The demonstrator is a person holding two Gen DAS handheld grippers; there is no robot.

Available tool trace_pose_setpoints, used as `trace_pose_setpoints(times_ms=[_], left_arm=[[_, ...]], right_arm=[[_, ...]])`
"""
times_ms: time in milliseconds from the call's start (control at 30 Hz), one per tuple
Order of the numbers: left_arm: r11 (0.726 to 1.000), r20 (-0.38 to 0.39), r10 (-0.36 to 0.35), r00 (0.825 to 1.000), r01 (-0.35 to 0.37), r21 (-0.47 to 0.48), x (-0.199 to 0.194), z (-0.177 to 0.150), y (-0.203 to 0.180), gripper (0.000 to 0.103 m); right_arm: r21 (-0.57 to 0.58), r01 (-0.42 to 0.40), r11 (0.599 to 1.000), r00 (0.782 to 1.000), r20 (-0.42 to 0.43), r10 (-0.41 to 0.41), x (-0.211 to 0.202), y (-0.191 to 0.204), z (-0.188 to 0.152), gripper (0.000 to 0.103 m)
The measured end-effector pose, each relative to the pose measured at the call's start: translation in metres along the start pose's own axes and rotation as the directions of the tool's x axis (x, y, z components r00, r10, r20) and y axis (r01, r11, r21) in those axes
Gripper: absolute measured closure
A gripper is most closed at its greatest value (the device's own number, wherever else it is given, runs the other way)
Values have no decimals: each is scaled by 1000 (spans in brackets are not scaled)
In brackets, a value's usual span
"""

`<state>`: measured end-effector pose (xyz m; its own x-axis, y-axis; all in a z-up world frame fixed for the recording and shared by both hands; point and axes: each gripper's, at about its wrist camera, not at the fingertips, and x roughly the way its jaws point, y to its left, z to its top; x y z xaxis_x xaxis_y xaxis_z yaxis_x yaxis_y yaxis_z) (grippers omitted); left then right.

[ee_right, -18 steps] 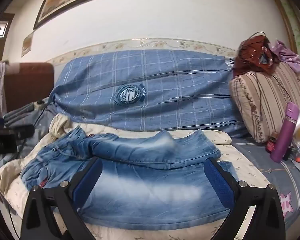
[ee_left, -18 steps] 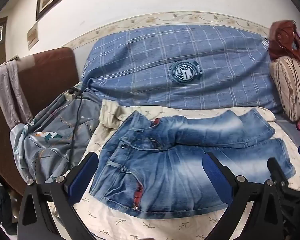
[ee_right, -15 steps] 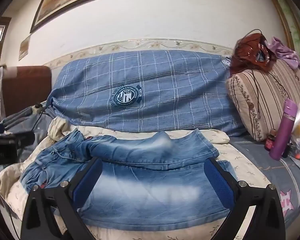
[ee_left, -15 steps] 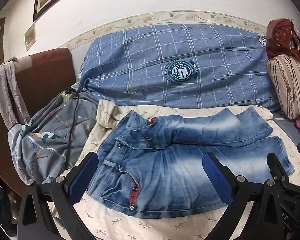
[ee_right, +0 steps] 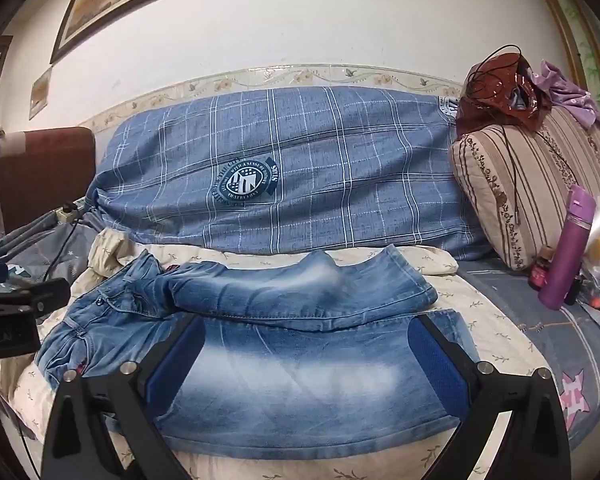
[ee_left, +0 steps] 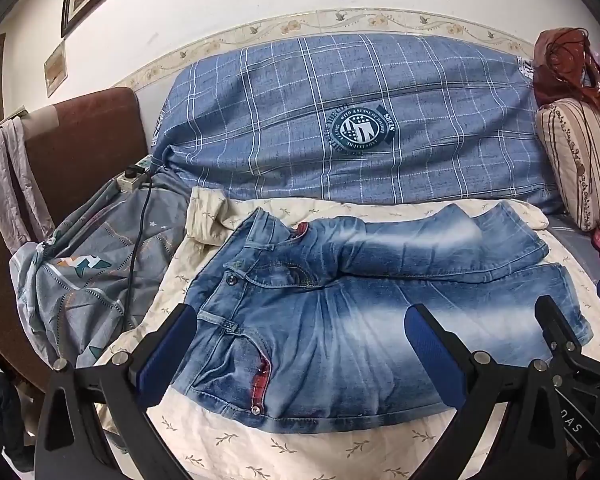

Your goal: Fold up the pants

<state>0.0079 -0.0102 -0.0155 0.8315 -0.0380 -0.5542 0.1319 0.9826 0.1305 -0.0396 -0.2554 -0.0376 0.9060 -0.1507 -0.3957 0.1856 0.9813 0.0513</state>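
Presently hovering over the jeans [ee_left: 340,320], lying flat on the cream leaf-print sheet [ee_left: 308,452], waistband to the left, hems to the right, far leg already overlapping the near one. Left gripper [ee_left: 300,344] hanging above the hip and front pocket, jaws spread wide, touching nothing. Judging the step as reaching for a fold. Best taking the waistband near the button [ee_left: 231,279], pinching both layers rather than the top one alone. Keeping clear of the black cable [ee_left: 138,236] trailing over the grey quilt further left. Right gripper [ee_right: 306,354] poised above the near leg, jaws likewise wide apart and empty; best gripping at the hem [ee_right: 454,322], lifting level with the left so the denim folds without twisting.
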Motion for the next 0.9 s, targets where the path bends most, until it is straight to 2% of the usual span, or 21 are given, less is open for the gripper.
trace_pose_setpoints(times_ms=[333, 667, 900], left_arm=[[1000, 15, -14, 1000, 14, 4, -1, -3, 3, 0], [999, 14, 32, 999, -32, -19, 4, -1, 17, 0], [999, 11, 40, 999, -39, -36, 6, -3, 26, 0]], right_arm=[[-22, 10, 1000, 1000, 6, -10, 4, 9, -1, 0], [-23, 2, 1000, 1000, 3, -2, 0, 7, -2, 0], [-33, -4, 999, 1000, 1, 4, 1, 7, -2, 0]])
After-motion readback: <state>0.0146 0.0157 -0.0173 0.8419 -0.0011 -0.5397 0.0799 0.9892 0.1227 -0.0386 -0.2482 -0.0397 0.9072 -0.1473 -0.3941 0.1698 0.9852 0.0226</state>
